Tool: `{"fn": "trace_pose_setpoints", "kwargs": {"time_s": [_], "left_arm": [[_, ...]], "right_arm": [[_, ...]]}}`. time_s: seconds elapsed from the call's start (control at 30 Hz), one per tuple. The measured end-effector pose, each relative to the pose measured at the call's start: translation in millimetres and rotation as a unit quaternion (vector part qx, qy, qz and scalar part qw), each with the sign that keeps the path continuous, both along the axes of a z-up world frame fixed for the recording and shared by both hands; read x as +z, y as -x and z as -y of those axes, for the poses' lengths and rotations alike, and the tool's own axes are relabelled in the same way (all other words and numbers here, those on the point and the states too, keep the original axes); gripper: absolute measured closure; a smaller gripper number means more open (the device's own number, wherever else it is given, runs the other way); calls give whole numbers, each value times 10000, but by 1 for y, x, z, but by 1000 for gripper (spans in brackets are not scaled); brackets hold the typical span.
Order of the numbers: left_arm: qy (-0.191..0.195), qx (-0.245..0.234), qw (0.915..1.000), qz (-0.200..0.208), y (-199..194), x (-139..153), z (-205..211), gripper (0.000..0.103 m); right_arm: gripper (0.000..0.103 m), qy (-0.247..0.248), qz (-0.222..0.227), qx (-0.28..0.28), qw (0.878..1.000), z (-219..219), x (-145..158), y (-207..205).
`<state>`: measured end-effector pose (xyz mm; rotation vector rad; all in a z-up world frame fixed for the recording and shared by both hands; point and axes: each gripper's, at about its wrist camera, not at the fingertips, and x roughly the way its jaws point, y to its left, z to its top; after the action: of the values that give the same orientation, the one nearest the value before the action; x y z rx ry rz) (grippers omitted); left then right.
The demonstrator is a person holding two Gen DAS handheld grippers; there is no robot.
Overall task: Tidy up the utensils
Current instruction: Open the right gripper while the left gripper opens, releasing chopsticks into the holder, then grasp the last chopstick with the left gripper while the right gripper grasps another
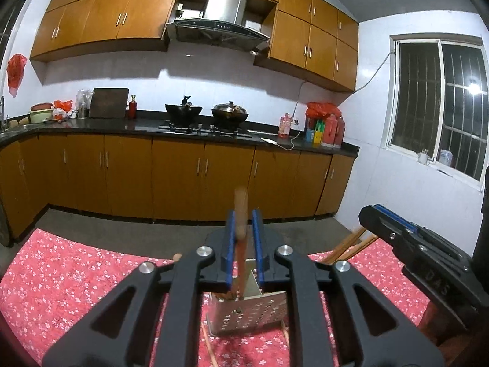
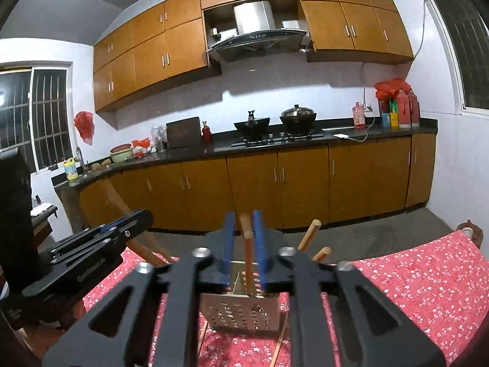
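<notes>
A perforated metal utensil holder stands on the red floral tablecloth. Both grippers hover just above it. A wooden chopstick stands upright in the holder between the blue pads of my left gripper; it lies against the left pad, with a gap to the right one. My right gripper is open around another upright chopstick, with a gap on its left. Each gripper also shows in the other's view, the right gripper and the left gripper.
More chopsticks lean out past the holder. Loose chopsticks lie on the cloth in front of it. Beyond the table's far edge are bare floor and a kitchen counter with brown cabinets.
</notes>
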<state>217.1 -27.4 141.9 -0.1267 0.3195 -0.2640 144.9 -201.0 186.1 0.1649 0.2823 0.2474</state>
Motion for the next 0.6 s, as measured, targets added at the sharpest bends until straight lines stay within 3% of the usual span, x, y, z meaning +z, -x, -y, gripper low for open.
{"fn": "trace_pose_setpoints", "kwargs": {"time_s": [0.33,0.43,0.53,0.6], "left_arm": [[335,78,9994,77,36,6,-32,84],[361,192,9991,-127,52,-7,-47,79],[220,346,9981,-465,61,-32,-57,78],[37,398,9948,-935,61,-64,-58,78]], "right_arm": [[69,-110,136,-300,9994,30,4,37],[69,-59,-171,-516,9985,44,-16,43],[69,-54,-797,-666,9946,56,-54,41],[69,-48,-1297,-682,9892,57,-83,36]]}}
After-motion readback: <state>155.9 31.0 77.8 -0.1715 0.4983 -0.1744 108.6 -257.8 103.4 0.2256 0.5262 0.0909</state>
